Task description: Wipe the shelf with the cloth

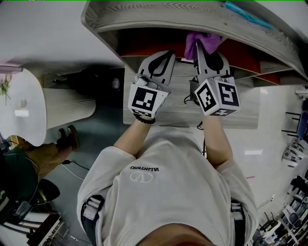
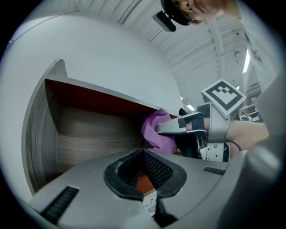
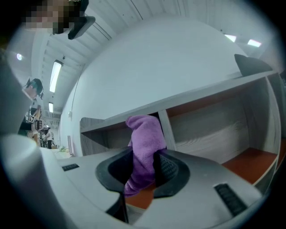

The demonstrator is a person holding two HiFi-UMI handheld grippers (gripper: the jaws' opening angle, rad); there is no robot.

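Note:
The purple cloth [image 1: 204, 40] hangs bunched from my right gripper [image 1: 200, 48], which is shut on it just inside the grey wooden shelf [image 1: 144, 24]. In the right gripper view the cloth [image 3: 145, 143] stands up between the pads, in front of a shelf divider [image 3: 164, 125]. My left gripper [image 1: 161, 55] sits beside it on the left, over the lower shelf board [image 1: 178, 101], its jaws together with nothing in them. The left gripper view shows the left gripper [image 2: 144, 154] aimed into a red-backed compartment [image 2: 89, 134], with the cloth [image 2: 156, 129] and the right gripper [image 2: 178, 126] at its right.
A printed label [image 2: 150, 201] and an orange surface show under the left gripper's jaws. Something teal [image 1: 245, 14] lies on the shelf top. Left of the shelf stand a round white table [image 1: 24, 105] and a ribbed white cylinder [image 1: 67, 108], with a seated person's shoes [image 1: 67, 137] nearby.

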